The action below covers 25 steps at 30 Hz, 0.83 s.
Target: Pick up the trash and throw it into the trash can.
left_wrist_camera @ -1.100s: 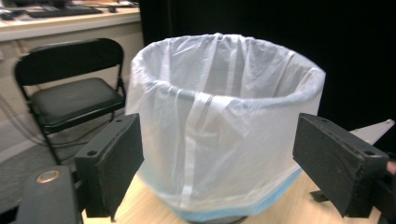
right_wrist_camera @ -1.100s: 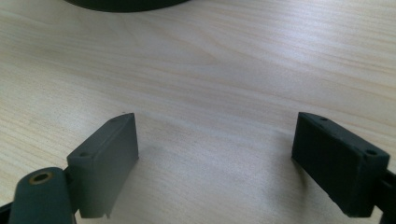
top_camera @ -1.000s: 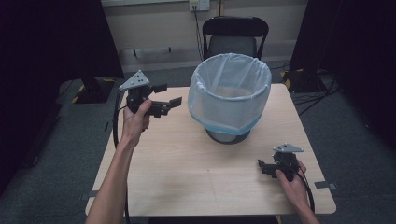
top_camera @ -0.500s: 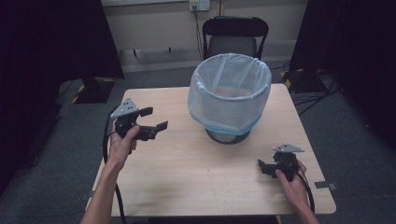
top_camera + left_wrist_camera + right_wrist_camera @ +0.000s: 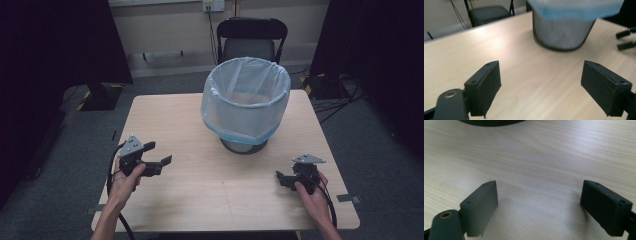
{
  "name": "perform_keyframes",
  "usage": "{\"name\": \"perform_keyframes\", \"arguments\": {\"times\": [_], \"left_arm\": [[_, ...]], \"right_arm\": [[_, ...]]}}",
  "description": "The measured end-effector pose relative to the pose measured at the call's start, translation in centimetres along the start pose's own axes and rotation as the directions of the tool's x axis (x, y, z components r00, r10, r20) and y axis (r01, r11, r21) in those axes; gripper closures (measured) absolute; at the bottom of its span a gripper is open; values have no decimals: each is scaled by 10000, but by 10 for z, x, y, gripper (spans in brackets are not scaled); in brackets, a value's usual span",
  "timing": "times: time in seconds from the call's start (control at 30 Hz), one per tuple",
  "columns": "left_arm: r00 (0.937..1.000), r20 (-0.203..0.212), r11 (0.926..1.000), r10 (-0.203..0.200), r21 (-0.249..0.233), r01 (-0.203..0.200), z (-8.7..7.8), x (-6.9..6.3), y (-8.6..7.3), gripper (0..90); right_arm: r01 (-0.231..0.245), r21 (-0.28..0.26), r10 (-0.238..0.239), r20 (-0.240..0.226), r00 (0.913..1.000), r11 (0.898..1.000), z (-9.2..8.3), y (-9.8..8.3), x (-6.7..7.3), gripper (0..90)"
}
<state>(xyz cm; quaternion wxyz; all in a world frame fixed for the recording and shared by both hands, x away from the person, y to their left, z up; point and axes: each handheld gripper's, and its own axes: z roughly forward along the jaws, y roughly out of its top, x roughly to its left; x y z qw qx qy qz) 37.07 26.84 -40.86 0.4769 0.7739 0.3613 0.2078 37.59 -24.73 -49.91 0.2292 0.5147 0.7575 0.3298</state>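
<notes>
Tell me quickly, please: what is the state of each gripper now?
Left gripper: open, holding nothing, above the table.
Right gripper: open, holding nothing, low over the table.

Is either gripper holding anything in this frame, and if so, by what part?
Nothing is held. The left gripper and right gripper both have jaws spread wide over bare table, apart from the lined bin.

Overhead light falls evenly on the pale desk (image 5: 200, 200), while the room's edges stay dark. Ahead of the left gripper (image 5: 541, 87) the bin (image 5: 564, 32) blurs, with soft glare on the wood beyond.
</notes>
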Motion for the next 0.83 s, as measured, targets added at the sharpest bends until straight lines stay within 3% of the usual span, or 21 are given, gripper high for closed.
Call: {"name": "perform_keyframes", "arguments": {"times": [0.23,0.37,0.43,0.57,0.7,0.73,0.83], "left_arm": [[9981,-152,9953,-598,760,608,5,1,-41,162],[9967,-290,9842,-763,1582,799,10,2,-67,171],[9957,-287,9739,-877,2074,917,13,2,-75,174],[9979,-132,9633,-627,2609,640,19,-3,-85,179],[9940,-725,9632,-814,2507,972,23,-5,-89,175],[9941,-928,9664,-565,2451,778,24,-6,-90,173],[9936,-1090,9644,-282,2583,557,26,-8,-89,159]], "right_arm": [[-2,1,2,-1,10000,10000,0,0,0,134],[-6,2,6,0,10000,10000,0,0,0,134],[12,-2,-12,0,10000,10000,0,0,0,134],[-7,2,7,-1,10000,10000,0,0,0,134],[1,1,-1,0,10000,10000,0,0,0,134],[-6,3,6,0,10000,10000,0,0,0,134],[-1,0,1,-2,10000,10000,0,0,0,134]]}}
